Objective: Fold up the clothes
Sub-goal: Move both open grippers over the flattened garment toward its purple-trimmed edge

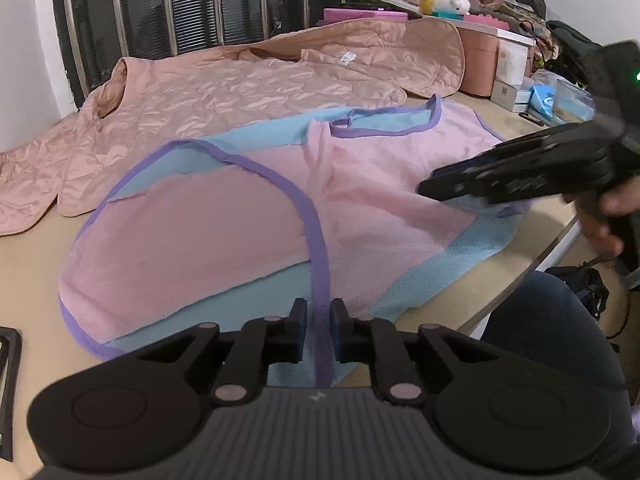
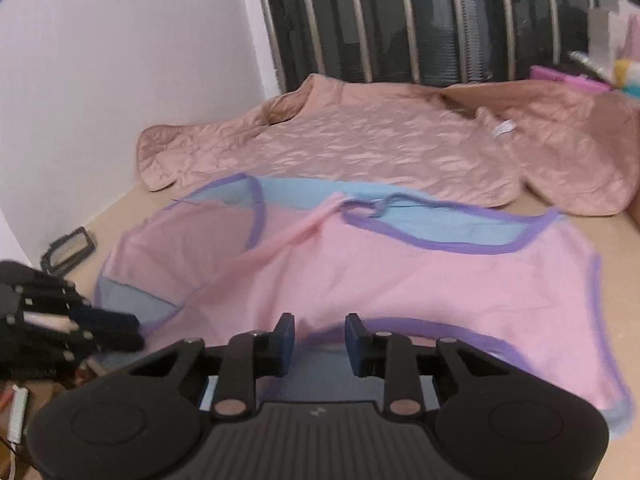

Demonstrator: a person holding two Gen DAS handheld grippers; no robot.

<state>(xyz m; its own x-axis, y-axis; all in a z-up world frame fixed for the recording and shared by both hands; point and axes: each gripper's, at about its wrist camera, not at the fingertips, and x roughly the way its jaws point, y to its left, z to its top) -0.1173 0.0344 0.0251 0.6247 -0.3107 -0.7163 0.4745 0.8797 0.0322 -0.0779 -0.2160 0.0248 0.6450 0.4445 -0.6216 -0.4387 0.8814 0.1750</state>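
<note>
A pink and light-blue mesh garment (image 1: 380,184) with purple trim lies spread on the beige table (image 1: 36,280), one side folded over. My left gripper (image 1: 319,320) is at its near edge, shut on a strip of the purple trim (image 1: 320,264) that runs up between the pads. My right gripper (image 2: 320,332) hovers over the garment (image 2: 420,280) at its purple hem, jaws apart and pads clear of the cloth. In the left wrist view the right gripper (image 1: 424,191) sits over the garment's right edge, held by a hand (image 1: 608,224). The left gripper (image 2: 132,332) shows at the lower left.
A quilted peach jacket (image 1: 224,96) lies spread behind the garment, against a barred dark window (image 1: 180,0). Boxes (image 1: 480,64), a plush toy (image 1: 448,4) and bags crowd the back right. A black frame (image 2: 70,248) lies left. The table edge (image 1: 520,284) and a person's leg (image 1: 552,320) are right.
</note>
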